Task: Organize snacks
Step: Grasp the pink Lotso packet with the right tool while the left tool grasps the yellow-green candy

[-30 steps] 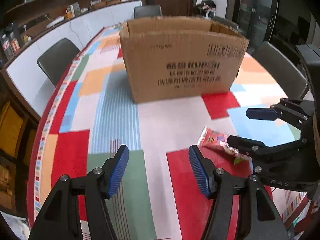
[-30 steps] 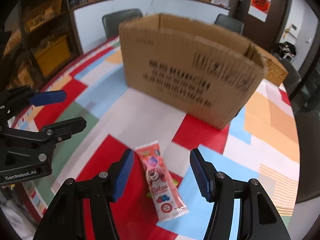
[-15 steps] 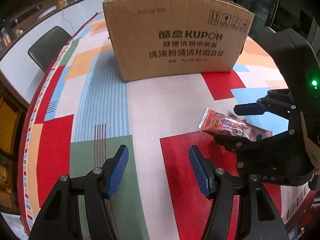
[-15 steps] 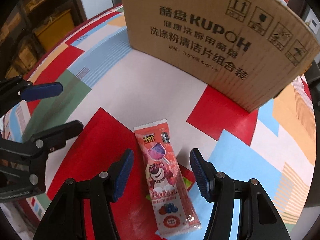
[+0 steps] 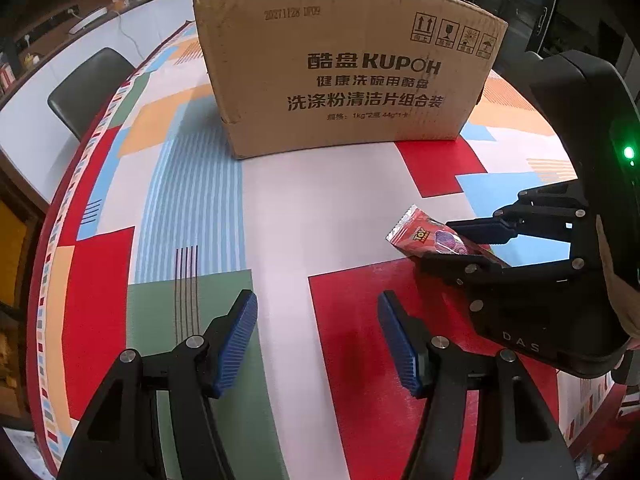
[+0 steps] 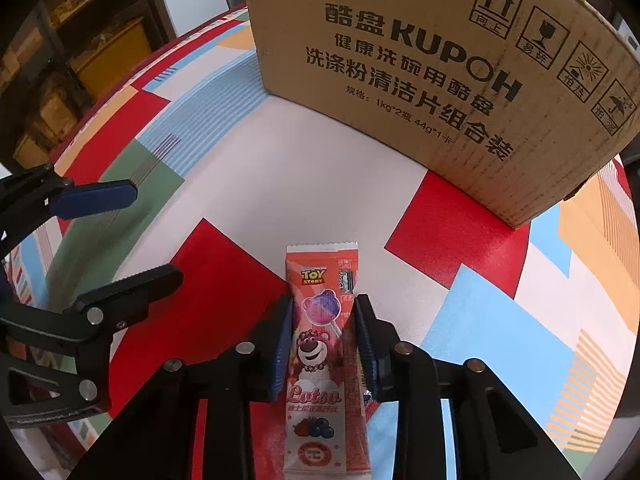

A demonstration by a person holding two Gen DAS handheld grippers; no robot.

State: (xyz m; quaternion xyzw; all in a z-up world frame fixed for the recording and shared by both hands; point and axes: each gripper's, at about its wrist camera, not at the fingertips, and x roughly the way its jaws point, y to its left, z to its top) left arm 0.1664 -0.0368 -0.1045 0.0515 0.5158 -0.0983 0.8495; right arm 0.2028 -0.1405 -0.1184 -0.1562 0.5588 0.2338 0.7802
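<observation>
On the table [image 6: 320,184], over a red patch of the patterned cloth, the right gripper [image 6: 322,344] has its jaws clamped on the long sides of the snack packet [image 6: 320,344], pads pressing the wrapper at mid-length. The cardboard box [image 6: 440,64] stands at 12 o'clock from the packet, well apart. The left gripper [image 5: 318,340] hangs at 9 o'clock from the packet, jaws moderately wide, holding nothing. Judged procedure: lift straight up before travelling, keep the squeeze light so the contents are not crushed, clear the box rim, then release inside.
</observation>
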